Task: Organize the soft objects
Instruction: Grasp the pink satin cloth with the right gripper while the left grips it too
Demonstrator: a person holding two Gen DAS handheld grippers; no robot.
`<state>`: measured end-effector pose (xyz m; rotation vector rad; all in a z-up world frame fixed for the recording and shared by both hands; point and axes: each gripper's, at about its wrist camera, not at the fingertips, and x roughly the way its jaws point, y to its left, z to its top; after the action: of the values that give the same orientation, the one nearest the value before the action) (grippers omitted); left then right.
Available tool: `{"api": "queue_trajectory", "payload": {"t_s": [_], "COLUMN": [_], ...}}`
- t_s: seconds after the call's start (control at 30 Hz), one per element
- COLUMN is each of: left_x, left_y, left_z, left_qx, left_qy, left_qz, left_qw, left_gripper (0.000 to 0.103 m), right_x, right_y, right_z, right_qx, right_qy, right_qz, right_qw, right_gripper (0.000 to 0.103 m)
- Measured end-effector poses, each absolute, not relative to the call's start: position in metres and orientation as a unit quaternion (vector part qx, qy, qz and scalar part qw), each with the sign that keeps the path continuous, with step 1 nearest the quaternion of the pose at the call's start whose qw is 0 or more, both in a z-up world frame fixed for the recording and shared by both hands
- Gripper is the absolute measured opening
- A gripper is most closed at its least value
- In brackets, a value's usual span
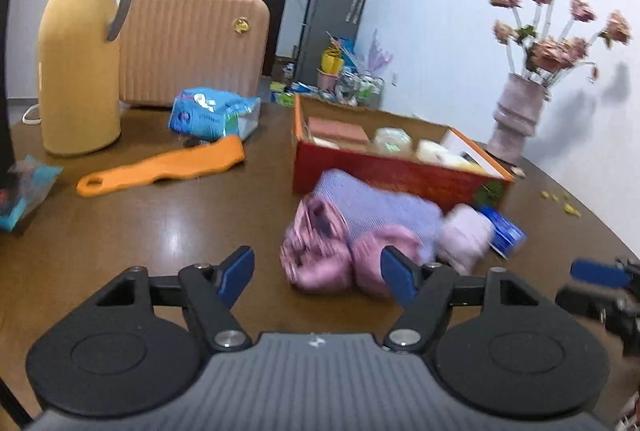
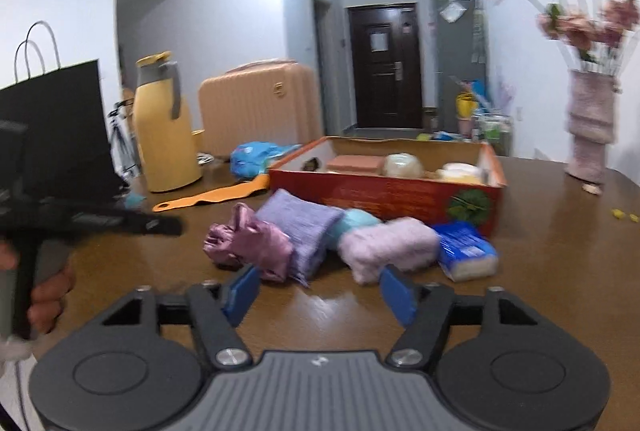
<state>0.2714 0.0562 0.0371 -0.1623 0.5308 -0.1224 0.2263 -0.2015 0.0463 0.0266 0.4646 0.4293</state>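
Blue-padded left gripper (image 1: 317, 273) hangs parted and empty just short of the pink bundle (image 1: 316, 251) lying before the red box (image 1: 384, 175). From the right wrist, the right gripper (image 2: 318, 291) gapes empty near the lilac towel (image 2: 390, 243).

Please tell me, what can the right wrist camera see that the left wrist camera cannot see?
Only the right wrist view shows the black paper bag and the hand that holds the left gripper. Only the left wrist view shows the small packet at the table's left edge. Both show the red box, the yellow jug and the soft pile.
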Motion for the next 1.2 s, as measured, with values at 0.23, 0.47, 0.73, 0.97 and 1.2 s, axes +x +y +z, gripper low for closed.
{"api": "queue_trajectory", "payload": {"t_s": [0.23,0.47,0.73,0.97,1.2], "left_x": [0.366,0.321,0.224,0.220,0.211], "left_y": [0.059,0.071,0.051,0.057,0.040], "left_z": [0.020,-0.002,0.001,0.032,0.005], "left_qx": [-0.094,-0.127,-0.128,-0.148,-0.142], "left_qy": [0.309,0.333,0.317,0.277,0.338], "left_qz": [-0.064,-0.097,-0.186,-0.198,-0.186], "left_qw": [0.944,0.929,0.921,0.928,0.912], "left_gripper": [0.055,0.023,0.046,0.061,0.058], "right_x": [0.310,0.324,0.228,0.237,0.264], "right_y": [-0.141,-0.121,-0.163,-0.193,-0.154], "right_z": [0.041,0.014,0.004,0.034,0.006], "right_qx": [-0.001,-0.002,-0.047,0.075,0.022], "right_qy": [0.247,0.280,0.303,0.266,0.303], "right_qz": [0.257,0.285,0.296,0.280,0.277], "right_qw": [0.934,0.917,0.905,0.919,0.912], "right_gripper": [0.048,0.016,0.020,0.032,0.033]}}
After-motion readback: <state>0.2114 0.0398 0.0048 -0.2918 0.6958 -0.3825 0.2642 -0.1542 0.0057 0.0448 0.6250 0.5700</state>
